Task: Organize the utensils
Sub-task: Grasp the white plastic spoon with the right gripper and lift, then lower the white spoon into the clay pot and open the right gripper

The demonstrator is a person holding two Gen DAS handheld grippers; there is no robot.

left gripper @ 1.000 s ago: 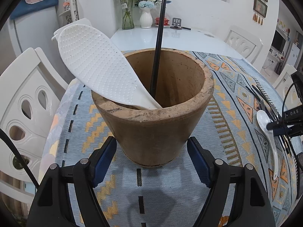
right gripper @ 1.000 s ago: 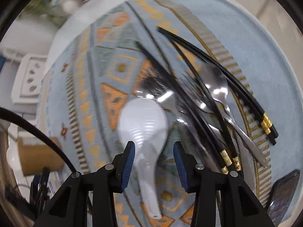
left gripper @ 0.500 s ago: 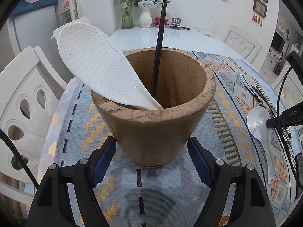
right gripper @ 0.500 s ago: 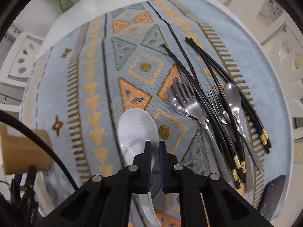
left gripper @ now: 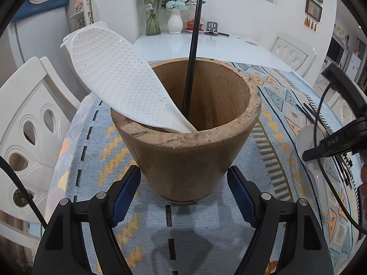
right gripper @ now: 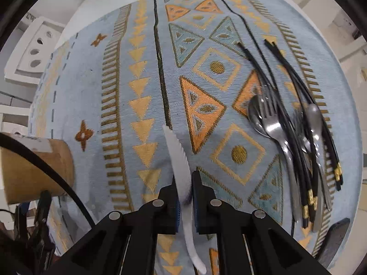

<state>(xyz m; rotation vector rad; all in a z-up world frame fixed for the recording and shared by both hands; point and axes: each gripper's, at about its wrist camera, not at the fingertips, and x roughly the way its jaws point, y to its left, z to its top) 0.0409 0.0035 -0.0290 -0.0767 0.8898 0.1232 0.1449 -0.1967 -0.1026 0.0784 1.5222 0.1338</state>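
A brown clay pot [left gripper: 188, 151] stands on the patterned cloth, holding a white dimpled rice paddle [left gripper: 114, 73] and a black chopstick [left gripper: 192, 45]. My left gripper [left gripper: 183, 178] is shut on the pot's base, one blue pad on each side. My right gripper [right gripper: 184, 178] points down and grips a white spoon [right gripper: 176, 155], seen edge-on above the cloth; its jaws are opening slightly, pads still pressing the spoon. In the left wrist view that gripper [left gripper: 308, 154] and the spoon [left gripper: 321, 194] hang right of the pot. In the right wrist view the pot [right gripper: 34, 165] is at far left.
Metal forks [right gripper: 273, 123], spoons [right gripper: 314, 116] and several black chopsticks [right gripper: 298, 91] lie heaped on the cloth's right side, with a dark phone [right gripper: 332, 240] near the edge. White chairs [left gripper: 29, 114] ring the table; vases [left gripper: 175, 23] stand on a white table behind.
The right gripper shut on the white spoon, lifted it off the cloth and turned it on edge, carrying it left away from the utensil heap. The left gripper and pot stayed put.
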